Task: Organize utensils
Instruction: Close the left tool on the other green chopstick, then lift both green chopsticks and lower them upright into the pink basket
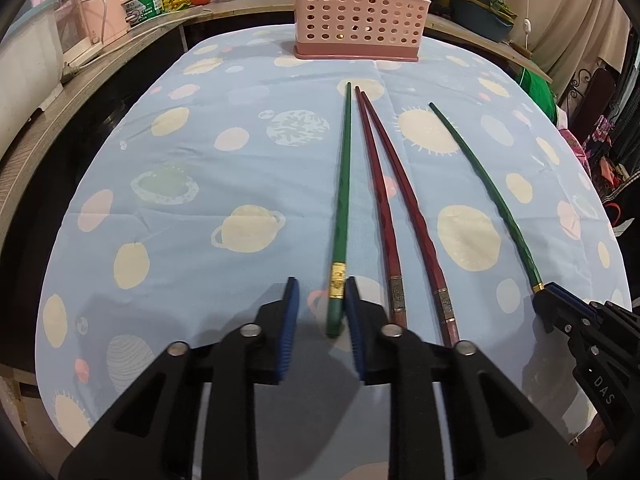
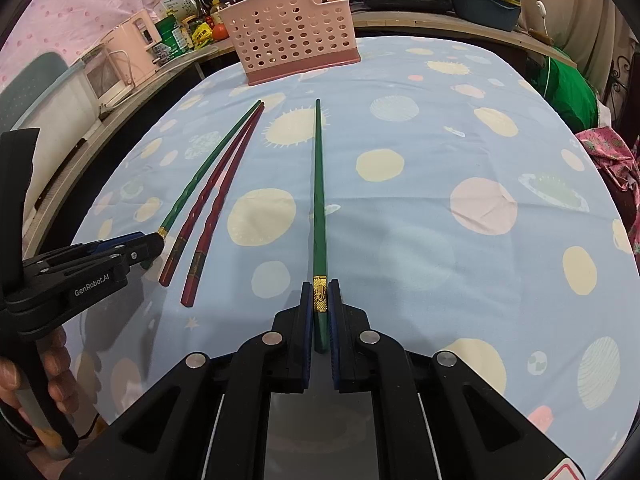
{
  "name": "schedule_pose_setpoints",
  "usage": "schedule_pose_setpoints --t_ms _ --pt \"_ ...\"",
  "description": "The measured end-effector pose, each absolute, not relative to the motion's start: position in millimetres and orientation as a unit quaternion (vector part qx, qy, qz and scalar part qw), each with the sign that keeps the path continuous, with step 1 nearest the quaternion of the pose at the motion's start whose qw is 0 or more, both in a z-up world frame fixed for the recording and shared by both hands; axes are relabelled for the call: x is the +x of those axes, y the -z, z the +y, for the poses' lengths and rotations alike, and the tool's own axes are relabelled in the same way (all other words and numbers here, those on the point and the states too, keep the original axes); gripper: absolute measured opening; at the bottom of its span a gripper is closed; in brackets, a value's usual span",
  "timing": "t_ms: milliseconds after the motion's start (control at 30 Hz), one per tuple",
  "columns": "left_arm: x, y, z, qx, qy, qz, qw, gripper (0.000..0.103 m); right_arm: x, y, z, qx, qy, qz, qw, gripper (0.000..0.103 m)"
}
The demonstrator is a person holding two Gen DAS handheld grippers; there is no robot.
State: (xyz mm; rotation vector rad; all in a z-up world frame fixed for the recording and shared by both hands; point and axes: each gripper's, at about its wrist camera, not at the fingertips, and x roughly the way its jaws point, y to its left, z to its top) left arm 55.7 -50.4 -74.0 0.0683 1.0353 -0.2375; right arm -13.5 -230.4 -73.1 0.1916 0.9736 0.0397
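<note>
My right claw (image 2: 320,300) is clamped tight on the butt of a green chopstick (image 2: 319,184), pads squeezing right at its gold band, and the shaft runs straight out ahead of me along the blue cloth of the counter (image 2: 440,240). I've got it by the thick end, I'd say, so the thin tip leads toward the holder.

Over on the other side, my left claw (image 1: 322,308) sits around the twin green chopstick (image 1: 343,184). The right pad is against its gold band, but the left pad stands clear with cloth showing between, so that claw is not yet gripping. Same end, same band: that looks like matching up the pair.

Just beside that stick, on its right, lie the two red chopsticks (image 1: 384,200), tips nearly meeting far ahead, butts fanned apart near me. Untouched for now.

Well ahead of both claws, at the far edge of the cloth, stands the pink perforated holder (image 1: 356,12), upright, mouth up. That's my guess for where the greens go.
</note>
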Motion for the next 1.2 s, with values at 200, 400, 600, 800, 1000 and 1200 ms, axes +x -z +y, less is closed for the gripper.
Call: schedule_pose_setpoints --t_ms 200,400,600,800,1000,1200 --pt "56 75 -49 0.033 0.117 0.493 0.861 0.008 -14 73 -229 0.089 -0.019 0.467 0.879 0.007" --pt "58 75 -47 0.028 0.112 0.495 0.861 0.007 -12 72 -227 0.086 -0.020 0.469 0.879 0.007" --pt "57 75 -44 0.025 0.110 0.496 0.861 0.007 -12 71 -226 0.086 -0.021 0.467 0.880 0.007" --pt "60 74 -37 0.017 0.101 0.499 0.861 0.007 -11 70 -224 0.085 -0.024 0.467 0.880 0.007" --pt "63 74 -30 0.007 0.094 0.500 0.861 0.007 -10 68 -224 0.084 -0.023 0.465 0.881 0.007" --pt "65 71 -25 -0.002 0.091 0.499 0.862 0.007 -8 61 -225 0.084 -0.023 0.458 0.885 0.007"
